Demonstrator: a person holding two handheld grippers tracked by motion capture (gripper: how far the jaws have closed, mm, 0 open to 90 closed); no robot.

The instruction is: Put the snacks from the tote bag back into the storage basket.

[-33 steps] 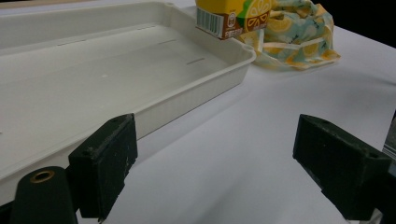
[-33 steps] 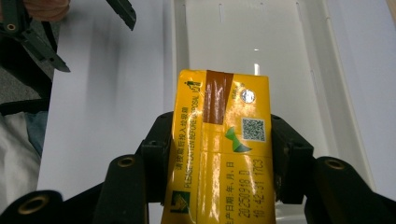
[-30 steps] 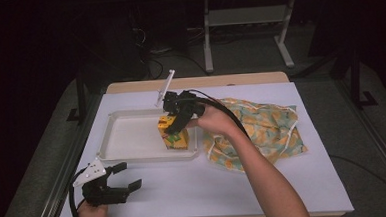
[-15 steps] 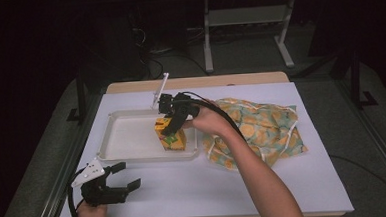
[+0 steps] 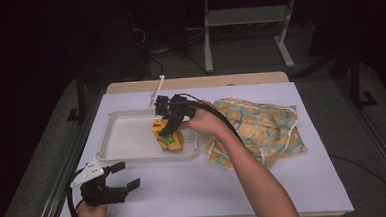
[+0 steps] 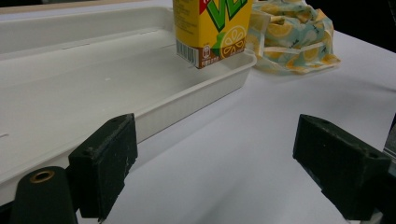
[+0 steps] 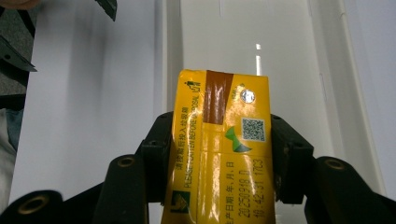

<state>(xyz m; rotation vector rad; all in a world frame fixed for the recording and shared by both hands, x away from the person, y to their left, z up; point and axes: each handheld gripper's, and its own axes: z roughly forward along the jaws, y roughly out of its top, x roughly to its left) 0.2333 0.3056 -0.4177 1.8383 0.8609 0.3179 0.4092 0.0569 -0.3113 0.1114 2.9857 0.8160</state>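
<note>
Resting at the near left corner of the white surface (image 5: 245,196), the left gripper (image 5: 122,177) lies low with its fingers (image 6: 105,163) spread wide apart and nothing between them. Its cable loops back beside the person's left hand (image 5: 91,216). Just beyond these fingers runs the near rim of the white tray (image 5: 133,156), seen close in the left gripper view (image 6: 187,100).

Farther on, the right gripper (image 5: 168,126) reaches into the tray's right end from above. Its fingers (image 7: 156,154) are clamped on the two narrow sides of the yellow juice carton (image 5: 168,137). The right gripper view shows the carton (image 7: 222,149) between both pads, its top face with brown tape strip and printed code turned toward the camera. The carton's base sits at the tray floor near the right wall; whether it fully touches the floor cannot be told. In the left gripper view the carton (image 6: 212,28) stands upright at the tray's far corner.

To the right of the gripping fingers, outside the tray, a crumpled lemon-print cloth bag (image 5: 262,130) lies on the surface, just beside the tray wall.
</note>
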